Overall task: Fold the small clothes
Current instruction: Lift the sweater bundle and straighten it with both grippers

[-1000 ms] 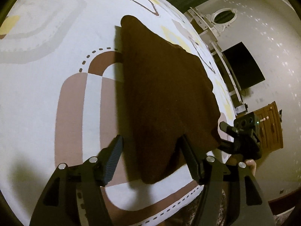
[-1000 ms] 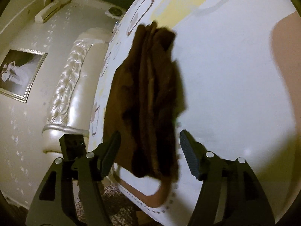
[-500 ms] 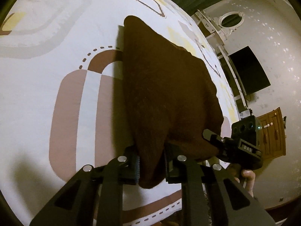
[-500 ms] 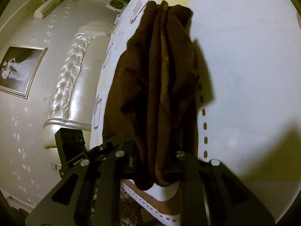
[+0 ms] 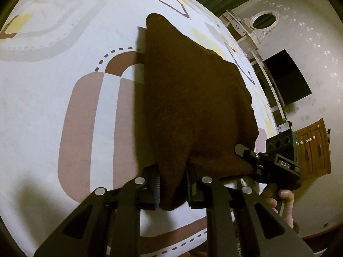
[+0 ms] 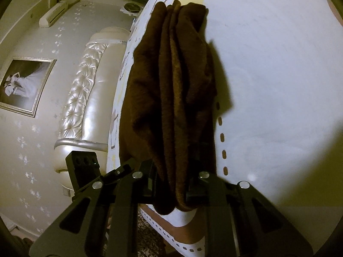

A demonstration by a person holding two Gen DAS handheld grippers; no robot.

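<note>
A dark brown fleece garment (image 5: 193, 111) lies on a patterned white bedsheet (image 5: 53, 111), pinched at its near edge by both handheld grippers. What kind of garment it is cannot be told: its folds hide any sleeves, legs or openings, and the dim yellow light swallows the detail of the fabric.

The left gripper (image 5: 172, 189) has its jaws drawn nearly together on the garment's near left corner, with only the thickness of the cloth between the pads. A small tongue of fabric hangs below the jaws, hiding the fingertips. The right gripper (image 6: 171, 189) is likewise clamped on the near right corner, where several layers bunch into lengthwise pleats and cover the inner faces of its fingers. In the left wrist view the right gripper's tip (image 5: 253, 160) disappears under the cloth's edge, and part of the person's right hand (image 5: 280, 201) shows below it.

The garment's long axis runs away from both cameras, from the held near edge to a far corner (image 5: 155, 20) resting on the sheet. Its near part is raised off the bed.

Behind the bed, a tufted cream headboard (image 6: 85, 98) and a framed photograph (image 6: 23, 85) are visible, and a wooden cabinet (image 5: 313, 150) stands at the far wall.
</note>
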